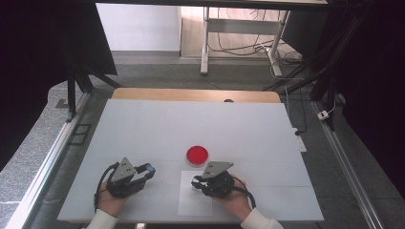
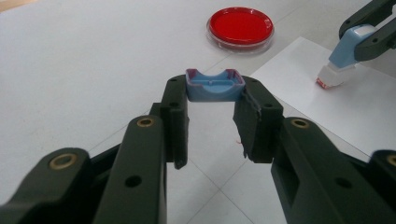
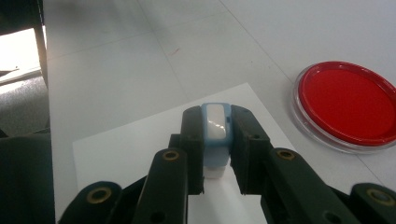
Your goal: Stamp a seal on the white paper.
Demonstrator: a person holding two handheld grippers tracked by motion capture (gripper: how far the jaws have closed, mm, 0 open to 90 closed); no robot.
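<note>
High view looks down from the tabletop's (image 1: 143, 124) near edge; both tool views sit low, sharing the red dish (image 1: 197, 154).

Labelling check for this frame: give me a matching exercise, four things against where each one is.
Things:
1. cap
2. stamp
3. dish
4. paper

Places:
A. flat on the table, under the right gripper
B. clamped in the left gripper
C. on the table beyond the paper, red inside
D. clamped in the right gripper, its pad end down on the paper

Pairs: 1-B, 2-D, 3-C, 4-A
</note>
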